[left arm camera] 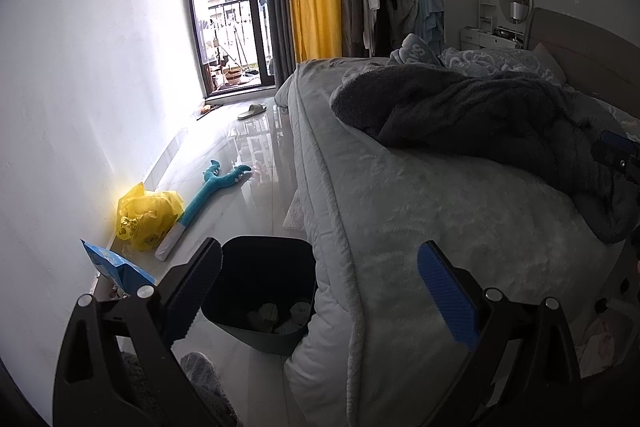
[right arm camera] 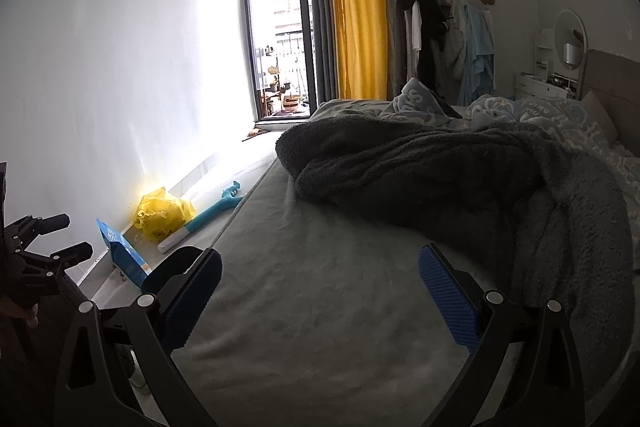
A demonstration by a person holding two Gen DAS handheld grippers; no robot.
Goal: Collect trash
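Both my left claw point(left arm camera: 318, 291) and right claw point(right arm camera: 320, 291) gape empty; next I reach for the yellow bag point(left arm camera: 146, 215) beside the bin point(left arm camera: 264, 291).

**A:** Is any writing being shown that can be read?

**B:** Large white letters are being displayed on the blue blanket point(left arm camera: 416, 51) bunched on the bed point(left arm camera: 440, 195), at about one o'clock in the left wrist view. Only "Su" is being made out; the rest is being lost in the folds.

**A:** Is anything else on the bedding being picked up?

**B:** Small dark lettering is being shown on the patterned quilt point(right arm camera: 536, 115), between two and three o'clock in the right wrist view, but it is not being resolved.

**A:** And the packaging?

**B:** Dark print is being carried on the yellow bag point(left arm camera: 146, 217) at nine o'clock, and pale marks on the blue packet point(left arm camera: 116, 265) at eight o'clock. Neither is being read.
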